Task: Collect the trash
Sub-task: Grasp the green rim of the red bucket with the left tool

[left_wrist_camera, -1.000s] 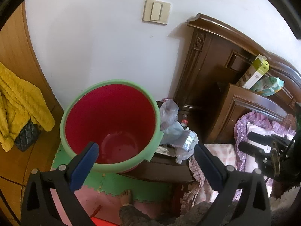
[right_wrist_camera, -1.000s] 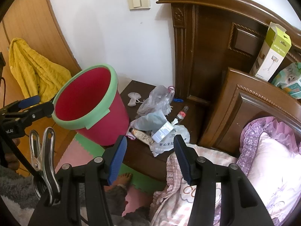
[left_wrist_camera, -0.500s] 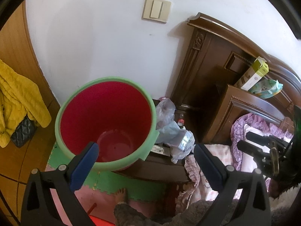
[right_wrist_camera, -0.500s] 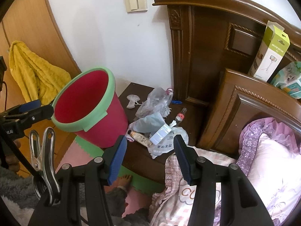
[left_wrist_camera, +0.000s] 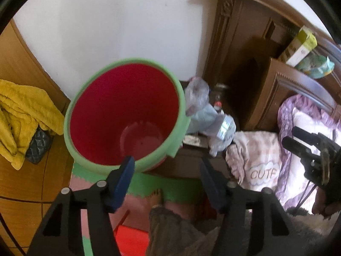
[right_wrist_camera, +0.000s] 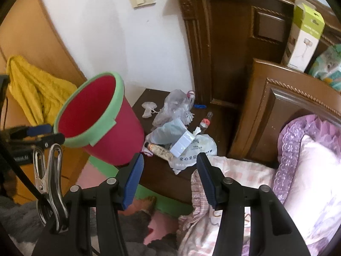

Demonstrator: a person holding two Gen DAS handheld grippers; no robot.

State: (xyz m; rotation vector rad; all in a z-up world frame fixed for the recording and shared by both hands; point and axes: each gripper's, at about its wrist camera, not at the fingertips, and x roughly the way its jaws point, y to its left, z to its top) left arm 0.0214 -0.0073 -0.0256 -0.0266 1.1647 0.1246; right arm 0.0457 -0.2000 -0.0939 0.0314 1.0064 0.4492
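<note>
A red bucket with a green rim (left_wrist_camera: 125, 111) (right_wrist_camera: 100, 125) leans tilted beside the dark nightstand (right_wrist_camera: 162, 177). My left gripper (left_wrist_camera: 166, 166) (right_wrist_camera: 45, 133) hovers at the bucket's near rim, its jaws closing. No pad visibly presses on the rim, and I cannot tell whether it lies between them. On the nightstand lies a trash pile: a clear bag (right_wrist_camera: 174, 106), a pale blue bag (right_wrist_camera: 168, 132), a white box (right_wrist_camera: 182, 143), a printed white bag (right_wrist_camera: 196, 151) and a small bottle (right_wrist_camera: 205, 122). My right gripper (right_wrist_camera: 168, 164) (left_wrist_camera: 289, 134) stands open and empty, in front of the pile.
A yellow towel (left_wrist_camera: 23, 108) hangs at the left by a wooden door. The carved headboard (right_wrist_camera: 223, 42) carries a green and white box (right_wrist_camera: 302, 36). A lilac pillow (right_wrist_camera: 309, 160) and checked blanket (right_wrist_camera: 234, 170) lie at the right. A person's foot (left_wrist_camera: 156, 196) rests on foam mats.
The left gripper's jaws have come much closer together. It has dipped towards the bucket, whose near rim now meets the left finger. The right gripper has stayed put.
</note>
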